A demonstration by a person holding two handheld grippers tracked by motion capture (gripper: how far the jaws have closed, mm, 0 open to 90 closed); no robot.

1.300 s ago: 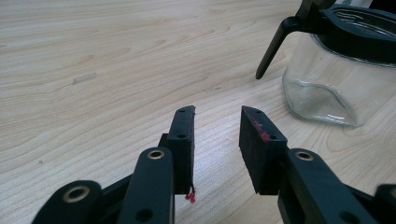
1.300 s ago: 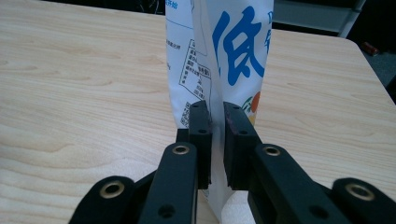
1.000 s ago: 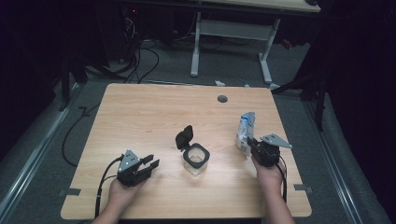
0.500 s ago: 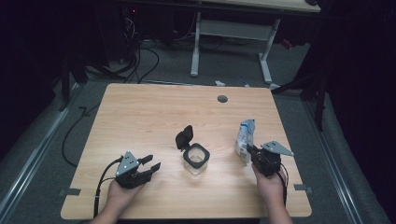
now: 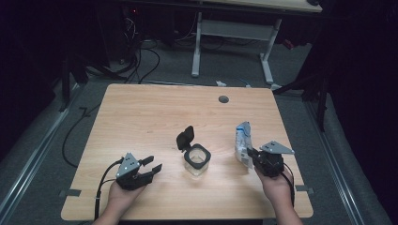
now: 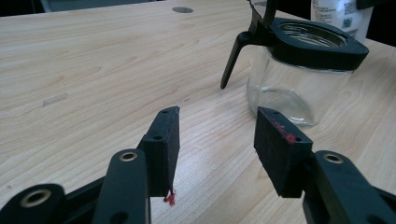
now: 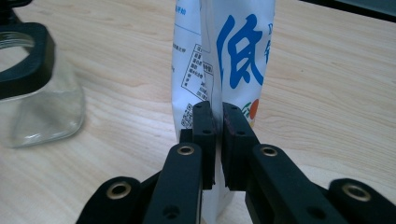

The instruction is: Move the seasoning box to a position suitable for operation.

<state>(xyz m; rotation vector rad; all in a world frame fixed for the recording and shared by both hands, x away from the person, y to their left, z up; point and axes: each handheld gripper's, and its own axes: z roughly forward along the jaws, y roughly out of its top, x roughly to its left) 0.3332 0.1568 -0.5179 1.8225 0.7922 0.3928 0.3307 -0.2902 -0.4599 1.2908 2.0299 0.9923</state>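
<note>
At the near left of the table (image 5: pixel 141 112), spreads the jaws of the left gripper (image 5: pixel 154 168) wider within the last second; clamps nothing, with bare wood showing between the two black pads (image 6: pixel 166 135); points toward the glass jar (image 6: pixel 285 88) and waits, probably to steady it.

At centre, stands the jar (image 5: pixel 197 159) upright on the wood with its hinged black lid (image 5: pixel 185 137) flipped back and its mouth open; looks empty and ready to be filled.

At right, pinches the flat back seam of a blue-and-white bag (image 7: pixel 233 60) in the right gripper (image 7: pixel 218 116), pads together on the film; holds the bag (image 5: pixel 242 140) upright just right of the jar, apart from it and a touch nearer the table's front edge than a second ago; suggests a carry toward the jar's mouth, with pouring not yet begun.

Underneath, pale wood grain with a round cable hole (image 5: pixel 223 99) near the far edge; beyond, a dark room with grey floor, loose cables (image 5: pixel 141 61) and the white legs of another desk (image 5: pixel 197 47).
</note>
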